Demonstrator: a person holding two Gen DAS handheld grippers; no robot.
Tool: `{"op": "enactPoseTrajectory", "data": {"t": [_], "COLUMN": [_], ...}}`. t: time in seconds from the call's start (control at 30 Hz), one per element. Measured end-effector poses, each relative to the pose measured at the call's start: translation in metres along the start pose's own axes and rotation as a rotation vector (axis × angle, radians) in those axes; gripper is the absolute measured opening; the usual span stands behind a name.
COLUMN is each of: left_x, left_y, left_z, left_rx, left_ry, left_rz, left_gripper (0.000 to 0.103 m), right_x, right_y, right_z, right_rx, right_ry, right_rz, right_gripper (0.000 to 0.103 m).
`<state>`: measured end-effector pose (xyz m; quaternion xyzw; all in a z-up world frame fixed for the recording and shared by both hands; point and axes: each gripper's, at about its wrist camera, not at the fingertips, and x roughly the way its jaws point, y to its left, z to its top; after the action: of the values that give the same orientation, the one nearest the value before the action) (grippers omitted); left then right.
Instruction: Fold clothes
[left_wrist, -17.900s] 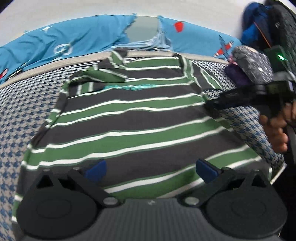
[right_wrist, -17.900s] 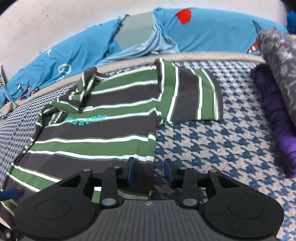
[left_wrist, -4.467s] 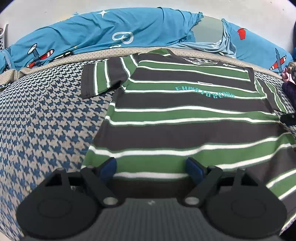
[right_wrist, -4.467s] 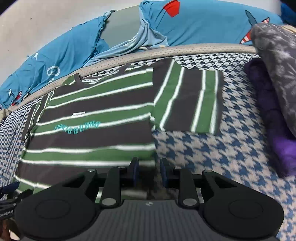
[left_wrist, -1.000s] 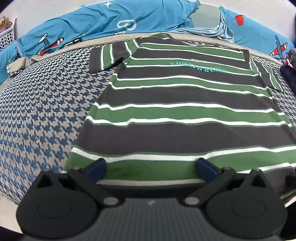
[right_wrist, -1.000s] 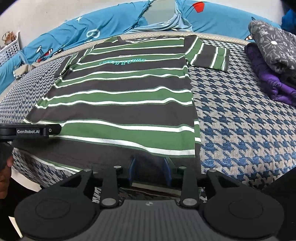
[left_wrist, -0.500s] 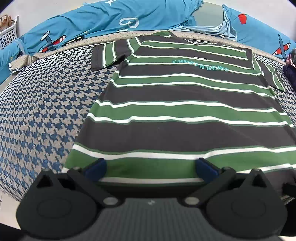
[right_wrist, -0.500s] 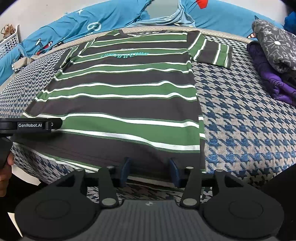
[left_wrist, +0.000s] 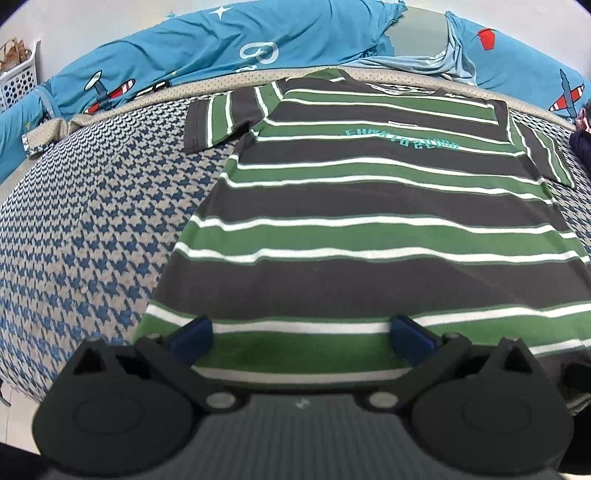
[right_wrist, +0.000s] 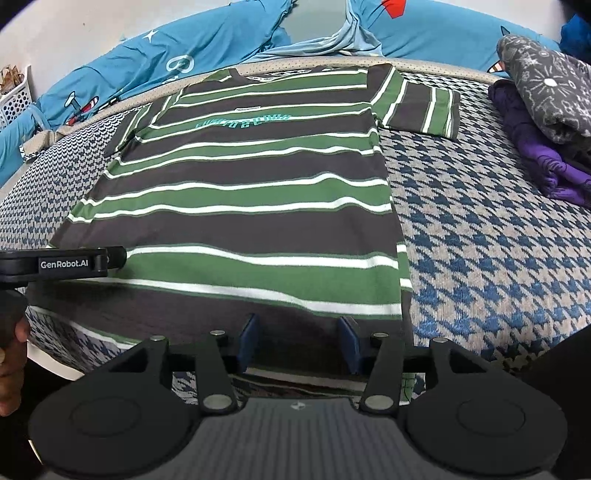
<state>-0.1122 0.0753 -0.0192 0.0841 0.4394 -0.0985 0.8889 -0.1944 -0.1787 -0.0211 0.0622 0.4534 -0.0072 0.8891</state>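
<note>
A T-shirt (left_wrist: 369, 206) striped in green, dark grey and white lies flat, front up, on the houndstooth bed cover (left_wrist: 92, 229), collar at the far side. Its hem reaches the bed's near edge. My left gripper (left_wrist: 299, 334) stands wide open over the hem near the shirt's left corner, with no pad touching the cloth. In the right wrist view, the T-shirt (right_wrist: 258, 206) has its hem lying between the parted pads of my right gripper (right_wrist: 300, 341), which is open near the right corner. One finger of the left gripper (right_wrist: 110, 258) shows at the left.
A stack of folded clothes, grey patterned (right_wrist: 539, 77) over purple (right_wrist: 543, 162), sits at the right on the bed. Blue aeroplane-print bedding (left_wrist: 221, 48) runs along the back. A white basket (left_wrist: 18, 81) stands far left. A hand (right_wrist: 11, 362) shows at the lower left.
The right gripper's jaws have spread apart and let go of the hem they were pinching a second ago. The left gripper has stayed wide open, and the shirt lies still.
</note>
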Motion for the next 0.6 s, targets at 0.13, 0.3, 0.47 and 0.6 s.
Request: {"op": "enactPoseTrajectory", "data": {"t": [0.13,0.3,0.47,0.6], "left_x": [-0.001,-0.001,0.002,0.008], "left_y": [-0.002,-0.005,-0.005,-0.003], "left_z": [0.005,0.01,0.011,0.009], "left_rx": [0.001,-0.005,-0.016,-0.019], "left_ry": [-0.004,-0.01,0.006,0.035], "left_rz": [-0.003,-0.002,-0.008,-0.018], "left_gripper": [0.103,0.103,0.103,0.103], "right_x": [0.002,0.006,0.008,0.01], "right_y": [0.002,0.006,0.005,0.006], "right_z": [0.009,0.019,0.02,0.019], "right_rx": [-0.012,-0.035,-0.032,-0.036], "right_ry": [-0.004,-0.015,-0.017,-0.019], "right_rz": [0.006,0.009,0.009,0.006], "right_gripper": [0.047,0.047,0.048,0.049]}}
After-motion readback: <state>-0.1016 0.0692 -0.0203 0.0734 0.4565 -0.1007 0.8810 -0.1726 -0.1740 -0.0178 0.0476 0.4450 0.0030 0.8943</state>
